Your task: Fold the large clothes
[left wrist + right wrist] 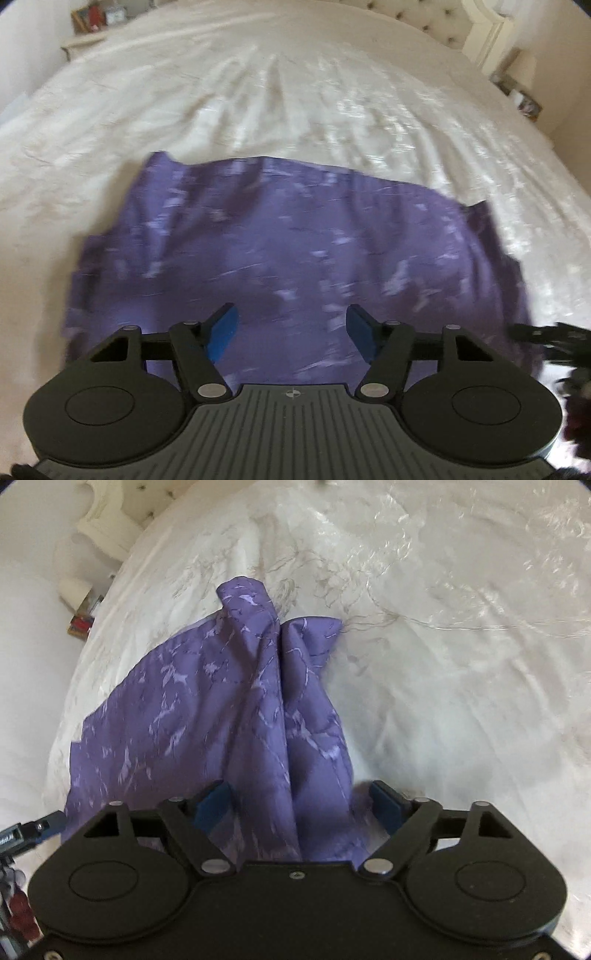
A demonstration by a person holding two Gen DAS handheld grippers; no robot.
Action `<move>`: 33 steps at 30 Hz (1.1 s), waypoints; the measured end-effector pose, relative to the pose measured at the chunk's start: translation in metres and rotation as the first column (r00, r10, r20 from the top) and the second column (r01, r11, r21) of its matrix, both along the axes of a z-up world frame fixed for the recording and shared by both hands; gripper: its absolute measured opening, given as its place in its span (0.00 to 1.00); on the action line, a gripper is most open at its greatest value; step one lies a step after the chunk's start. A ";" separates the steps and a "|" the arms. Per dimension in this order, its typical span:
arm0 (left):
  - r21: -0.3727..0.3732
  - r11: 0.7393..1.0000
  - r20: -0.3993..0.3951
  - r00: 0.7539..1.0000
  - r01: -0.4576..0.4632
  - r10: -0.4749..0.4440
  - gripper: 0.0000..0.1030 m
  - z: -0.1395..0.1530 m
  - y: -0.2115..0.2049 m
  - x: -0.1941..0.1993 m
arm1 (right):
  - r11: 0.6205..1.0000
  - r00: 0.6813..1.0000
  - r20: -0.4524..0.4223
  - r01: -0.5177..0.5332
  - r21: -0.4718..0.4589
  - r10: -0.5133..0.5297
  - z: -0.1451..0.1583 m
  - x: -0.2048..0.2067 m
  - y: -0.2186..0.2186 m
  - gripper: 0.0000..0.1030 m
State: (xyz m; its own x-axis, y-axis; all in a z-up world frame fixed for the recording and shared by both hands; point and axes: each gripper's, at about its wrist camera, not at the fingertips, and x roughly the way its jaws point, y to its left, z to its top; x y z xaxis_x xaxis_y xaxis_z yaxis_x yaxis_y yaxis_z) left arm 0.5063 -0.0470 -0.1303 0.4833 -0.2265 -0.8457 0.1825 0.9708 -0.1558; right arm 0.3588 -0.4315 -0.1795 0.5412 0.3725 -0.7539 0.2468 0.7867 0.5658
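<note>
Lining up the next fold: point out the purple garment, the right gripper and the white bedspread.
purple garment [184, 709]: right wrist view, flat patterned panel.
right gripper [299, 808]: right wrist view, midway between its blue fingertips.
white bedspread [461, 683]: right wrist view, bare wrinkled area.

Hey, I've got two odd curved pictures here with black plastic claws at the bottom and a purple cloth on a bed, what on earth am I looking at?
Those claws are two hand-held grippers; a person carries one in each hand. Each has a wide-angle camera looking along its blue-padded fingers, which bends the picture. One picture comes from the left gripper, the other from the right gripper. On the white bedspread lies a purple patterned garment, meant to be folded. The left gripper's fingers stand apart above the flat cloth, gripping nothing. On the right, a bunched ridge of the garment runs up between the fingers, but they stand wide and do not appear to pinch it.
</note>
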 end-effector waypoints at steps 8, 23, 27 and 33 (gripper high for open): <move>0.053 0.998 0.050 0.998 0.025 -0.028 0.62 -0.002 -0.004 0.000 | 1.000 1.000 0.008 -0.015 0.018 0.015 -0.007 0.004 0.002 0.92; -0.181 0.953 0.003 0.969 -0.244 0.249 0.90 -0.012 0.168 -0.051 | 0.999 1.000 0.016 -0.004 0.052 0.003 -0.009 -0.005 0.001 0.92; -0.203 0.939 -0.099 0.960 -0.278 0.263 0.92 -0.036 0.180 -0.055 | 0.998 1.000 0.018 -0.004 0.059 0.003 -0.010 -0.007 0.001 0.92; -0.281 0.939 -0.159 0.975 -0.198 0.158 0.99 -0.066 0.154 -0.021 | 0.997 1.000 0.010 -0.003 0.072 0.003 -0.010 -0.006 0.002 0.94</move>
State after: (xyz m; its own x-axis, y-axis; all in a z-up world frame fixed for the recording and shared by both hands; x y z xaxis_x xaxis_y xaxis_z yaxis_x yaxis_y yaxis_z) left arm 0.4854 0.1071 -0.1965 0.4267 -0.3949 -0.8136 -0.0308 0.8927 -0.4495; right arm 0.3529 -0.4297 -0.1897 0.5476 0.4274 -0.7193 0.2384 0.7444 0.6238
